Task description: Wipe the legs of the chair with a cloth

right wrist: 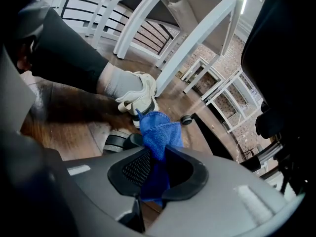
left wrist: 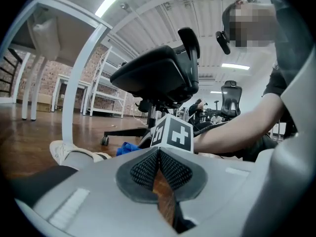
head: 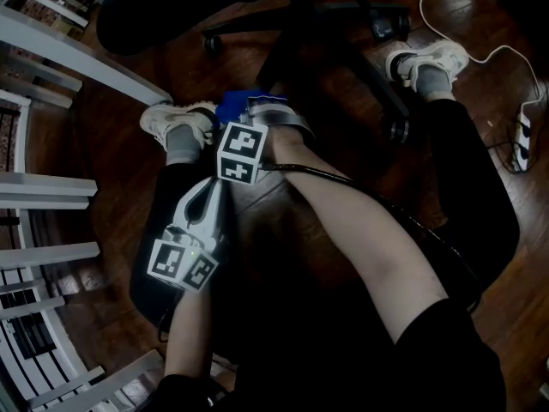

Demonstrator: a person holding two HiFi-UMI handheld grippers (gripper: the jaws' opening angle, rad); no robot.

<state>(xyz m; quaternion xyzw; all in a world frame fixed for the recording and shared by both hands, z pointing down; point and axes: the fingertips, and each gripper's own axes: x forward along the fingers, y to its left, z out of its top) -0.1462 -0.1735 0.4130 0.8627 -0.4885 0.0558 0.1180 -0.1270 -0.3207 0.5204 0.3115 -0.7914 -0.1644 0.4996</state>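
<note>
The black office chair point(head: 292, 7) stands ahead of me, its legs spreading out to casters point(head: 396, 130). My right gripper point(head: 257, 106) is shut on a blue cloth point(head: 233, 104) just beside one leg. In the right gripper view the cloth point(right wrist: 159, 132) sticks up out of the gripper point(right wrist: 157, 169), with a dark chair leg point(right wrist: 217, 142) and its caster point(right wrist: 185, 119) close beyond. My left gripper point(head: 214, 187) hangs back over my knee; in its own view the gripper point(left wrist: 159, 167) is shut with nothing in it. That view faces the chair point(left wrist: 158, 78) and the cloth point(left wrist: 127, 148).
White table legs point(head: 77, 58) and shelving frames line the left side. My shoes point(head: 176, 123) point(head: 429, 63) are planted on the wooden floor on either side of the chair base. A white power strip point(head: 523, 140) with its cable lies at the right edge.
</note>
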